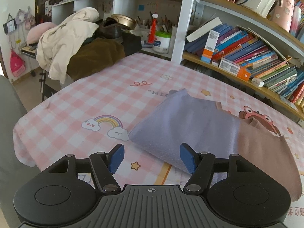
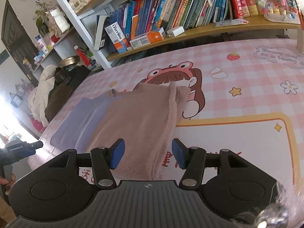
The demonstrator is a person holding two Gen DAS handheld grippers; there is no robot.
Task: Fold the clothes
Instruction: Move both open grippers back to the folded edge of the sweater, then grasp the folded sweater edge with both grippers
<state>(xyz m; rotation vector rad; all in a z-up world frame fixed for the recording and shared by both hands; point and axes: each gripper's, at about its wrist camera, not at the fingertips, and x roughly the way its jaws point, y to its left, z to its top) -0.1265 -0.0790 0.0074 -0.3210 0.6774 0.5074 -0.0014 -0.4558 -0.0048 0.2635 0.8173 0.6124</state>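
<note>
A folded lavender cloth lies flat on the pink checked tablecloth. A folded dusty-pink cloth overlaps its right side. My left gripper is open and empty, hovering just in front of the lavender cloth's near corner. In the right wrist view the pink cloth lies over the lavender cloth. My right gripper is open, its blue pads either side of the pink cloth's near edge, holding nothing.
A heap of cream and brown clothes sits at the table's far left corner. Bookshelves packed with books line the far edge. A grey chair back stands at the left. The left hand-held gripper shows at the left of the right wrist view.
</note>
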